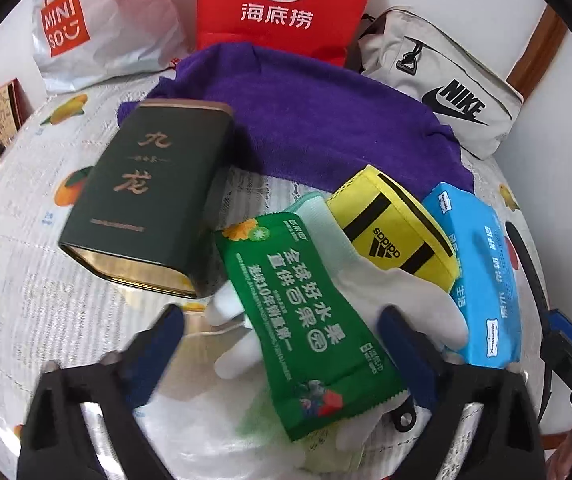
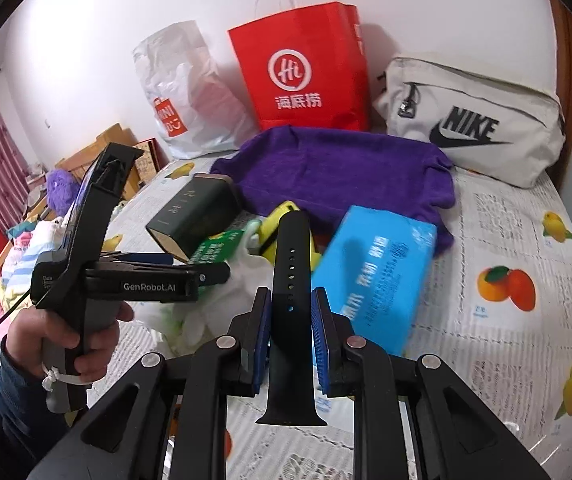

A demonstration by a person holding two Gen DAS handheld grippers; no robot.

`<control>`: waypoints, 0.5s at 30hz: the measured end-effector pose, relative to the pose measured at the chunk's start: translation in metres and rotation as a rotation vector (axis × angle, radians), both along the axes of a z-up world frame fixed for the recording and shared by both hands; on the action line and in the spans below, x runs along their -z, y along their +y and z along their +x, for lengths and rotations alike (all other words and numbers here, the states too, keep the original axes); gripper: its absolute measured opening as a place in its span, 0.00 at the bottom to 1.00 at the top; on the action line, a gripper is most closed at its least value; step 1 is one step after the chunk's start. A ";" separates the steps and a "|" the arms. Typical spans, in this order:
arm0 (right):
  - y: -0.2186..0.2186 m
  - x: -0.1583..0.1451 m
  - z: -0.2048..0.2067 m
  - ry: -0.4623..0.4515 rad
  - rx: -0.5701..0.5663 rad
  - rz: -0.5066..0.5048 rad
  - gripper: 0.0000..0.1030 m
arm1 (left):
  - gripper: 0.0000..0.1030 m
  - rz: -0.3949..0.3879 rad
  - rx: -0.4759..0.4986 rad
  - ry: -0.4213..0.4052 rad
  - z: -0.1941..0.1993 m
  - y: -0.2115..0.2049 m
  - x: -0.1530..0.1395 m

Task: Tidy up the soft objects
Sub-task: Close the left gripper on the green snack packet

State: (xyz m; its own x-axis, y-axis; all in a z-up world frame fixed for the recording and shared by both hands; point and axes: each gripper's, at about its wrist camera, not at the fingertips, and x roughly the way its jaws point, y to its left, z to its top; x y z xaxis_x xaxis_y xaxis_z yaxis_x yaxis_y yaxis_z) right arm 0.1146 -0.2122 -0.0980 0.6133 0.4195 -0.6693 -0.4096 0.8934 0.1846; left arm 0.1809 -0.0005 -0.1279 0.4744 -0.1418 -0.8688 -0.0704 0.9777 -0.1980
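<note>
The jaws of the right gripper are pinched on a black watch strap, which stands upright between the blue pads with its perforated end up and its wider end hanging below the fingers; the jaws of the left gripper stand spread, nothing pressed between them, above a green fruit-print pouch and a white glove. No earlier frame bears on the jaws' motion. The left gripper, seen from the side in the right wrist view, is carried by a person's hand in a dark sleeve. The pouch lies across the glove, whose fingers show on both sides of it. Just beside the glove, touching it, is a yellow Adidas pouch, and against that lies a blue tissue pack. A dark green tin lies on its side to the left of the pouch. Behind these soft items a purple towel is spread over the fruit-print tablecloth. Along the wall, from left to right, stand a white Miniso plastic bag, a red paper bag and a grey Nike bag, the towel's far edge reaching the foot of the red bag.
</note>
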 end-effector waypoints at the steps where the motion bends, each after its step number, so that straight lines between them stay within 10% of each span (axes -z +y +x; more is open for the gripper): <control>1: -0.003 0.001 0.000 0.000 0.006 0.003 0.20 | 0.69 -0.034 0.016 0.001 0.000 0.000 0.001; 6: -0.011 0.000 -0.002 -0.007 0.017 0.019 0.20 | 0.46 -0.061 0.058 -0.042 -0.011 -0.004 -0.009; 15: -0.009 -0.004 -0.012 -0.028 0.014 0.024 0.20 | 0.40 -0.068 0.074 -0.083 -0.033 0.004 -0.021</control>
